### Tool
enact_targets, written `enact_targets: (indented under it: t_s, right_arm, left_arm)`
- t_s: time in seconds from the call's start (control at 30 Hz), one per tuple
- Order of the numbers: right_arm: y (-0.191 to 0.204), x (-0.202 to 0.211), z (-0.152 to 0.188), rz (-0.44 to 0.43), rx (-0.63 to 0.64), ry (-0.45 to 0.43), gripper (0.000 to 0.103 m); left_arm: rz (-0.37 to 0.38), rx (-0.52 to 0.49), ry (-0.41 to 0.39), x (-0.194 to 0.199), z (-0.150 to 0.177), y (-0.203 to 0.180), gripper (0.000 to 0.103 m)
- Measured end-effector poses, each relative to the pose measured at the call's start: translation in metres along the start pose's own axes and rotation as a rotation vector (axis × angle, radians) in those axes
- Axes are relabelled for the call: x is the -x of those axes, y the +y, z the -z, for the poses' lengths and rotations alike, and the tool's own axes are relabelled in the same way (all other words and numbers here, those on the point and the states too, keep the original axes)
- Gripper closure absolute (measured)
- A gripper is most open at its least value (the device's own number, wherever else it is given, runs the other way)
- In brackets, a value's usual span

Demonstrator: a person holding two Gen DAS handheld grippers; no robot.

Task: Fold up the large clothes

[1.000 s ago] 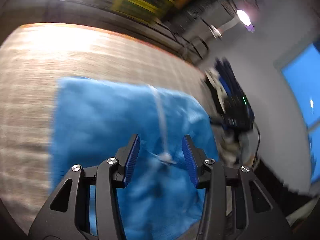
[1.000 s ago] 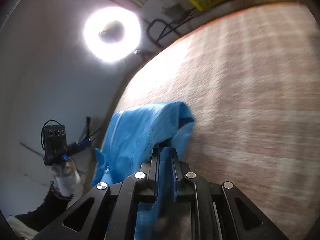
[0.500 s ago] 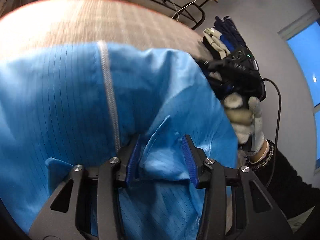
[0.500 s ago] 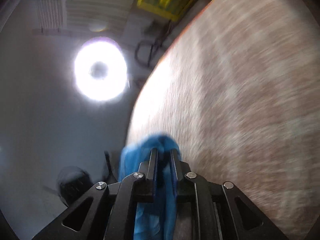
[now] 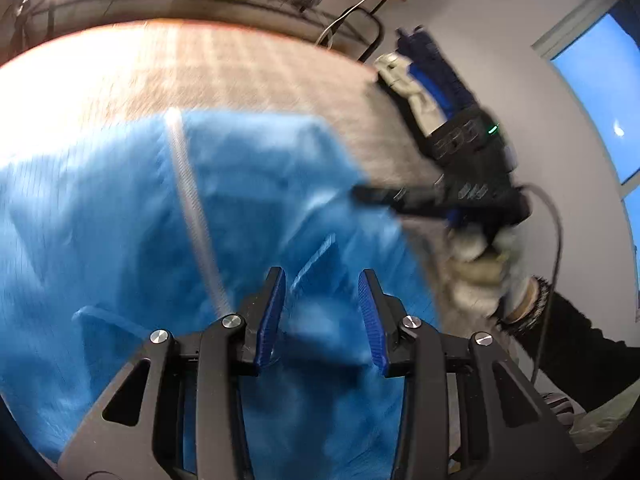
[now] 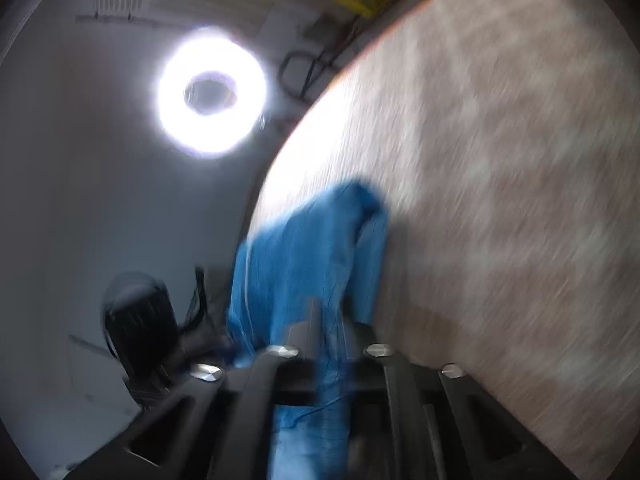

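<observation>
A large blue garment [image 5: 120, 220] with a white zipper [image 5: 192, 200] lies spread on the woven table [image 5: 240, 72]. My left gripper [image 5: 322, 312] hovers low over it. Its jaws are closing, a raised collar fold of the cloth stands between the blue pads [image 5: 272, 312], and a gap still shows on each side. My right gripper [image 5: 360, 194], held by a gloved hand [image 5: 480, 272], bites the garment's right edge. In the right wrist view the right gripper [image 6: 326, 320] is closing tighter on a strip of the blue garment [image 6: 312, 248], which drapes away over the table's edge.
Blue and white gloves [image 5: 420, 76] lie at the table's far right corner. A bright ring light [image 6: 212, 92] stands beyond the table edge. A window [image 5: 600, 80] is on the right wall. A dark blurred shape [image 6: 136, 320] sits at lower left in the right wrist view.
The left gripper came in low over the garment, and the collar fold now stands between its slightly narrower jaws. The right gripper kept its grip on the cloth and dipped.
</observation>
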State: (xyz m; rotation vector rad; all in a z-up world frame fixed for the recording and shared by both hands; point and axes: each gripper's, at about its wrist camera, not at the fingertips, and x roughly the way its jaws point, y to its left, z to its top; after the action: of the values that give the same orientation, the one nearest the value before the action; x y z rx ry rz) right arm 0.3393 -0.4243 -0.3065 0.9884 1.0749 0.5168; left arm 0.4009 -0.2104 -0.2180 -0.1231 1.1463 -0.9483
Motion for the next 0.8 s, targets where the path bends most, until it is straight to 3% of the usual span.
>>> enact_targets:
  t_s: [0.07, 0.13, 0.17, 0.2, 0.23, 0.33, 0.47, 0.53, 0.57, 0.63, 0.67, 0.73, 0.8]
  right_arm:
    - [0.002, -0.004, 0.002, -0.001, 0.024, 0.015, 0.097]
    - [0.002, -0.002, -0.005, -0.011, 0.039, -0.003, 0.087]
    - [-0.002, 0.003, -0.012, -0.039, 0.014, -0.027, 0.065]
    - [-0.006, 0.007, -0.014, -0.064, -0.014, -0.056, 0.053]
    - [-0.01, 0.009, -0.021, -0.083, -0.03, -0.075, 0.052]
    - [-0.016, 0.008, -0.042, -0.096, -0.084, -0.086, 0.054]
    - [-0.027, -0.016, -0.066, -0.142, -0.16, -0.01, 0.068]
    - [-0.022, -0.025, -0.068, -0.16, -0.158, 0.01, 0.066]
    - [-0.021, -0.028, -0.069, -0.165, -0.163, 0.008, 0.07]
    - [-0.023, -0.032, -0.075, -0.122, -0.188, -0.05, 0.091]
    - [-0.026, -0.03, -0.08, -0.082, -0.209, -0.122, 0.101]
    - [-0.032, -0.013, -0.078, -0.016, -0.225, -0.258, 0.103]
    - [-0.037, -0.005, -0.075, 0.013, -0.244, -0.32, 0.103]
  left_arm:
    - [0.001, -0.046, 0.003, -0.003, -0.003, -0.018, 0.065]
    - [-0.01, -0.103, 0.033, -0.014, -0.002, -0.031, 0.065]
    - [-0.023, -0.122, 0.054, -0.019, 0.002, -0.033, 0.065]
    - [-0.029, -0.13, 0.069, -0.023, 0.006, -0.034, 0.065]
    - [-0.04, -0.133, 0.09, -0.031, 0.008, -0.032, 0.065]
    - [-0.04, -0.108, 0.102, -0.041, 0.012, -0.023, 0.065]
    - [-0.029, -0.118, 0.105, -0.039, 0.015, -0.016, 0.065]
    - [-0.027, -0.128, 0.11, -0.039, 0.015, -0.015, 0.066]
    - [-0.025, -0.129, 0.111, -0.038, 0.016, -0.013, 0.067]
    - [-0.021, -0.126, 0.106, -0.037, 0.018, -0.009, 0.067]
    - [-0.019, -0.125, 0.099, -0.037, 0.019, -0.009, 0.068]
    - [-0.012, -0.12, 0.091, -0.037, 0.019, -0.008, 0.068]
    - [-0.009, -0.106, 0.085, -0.031, 0.02, -0.006, 0.068]
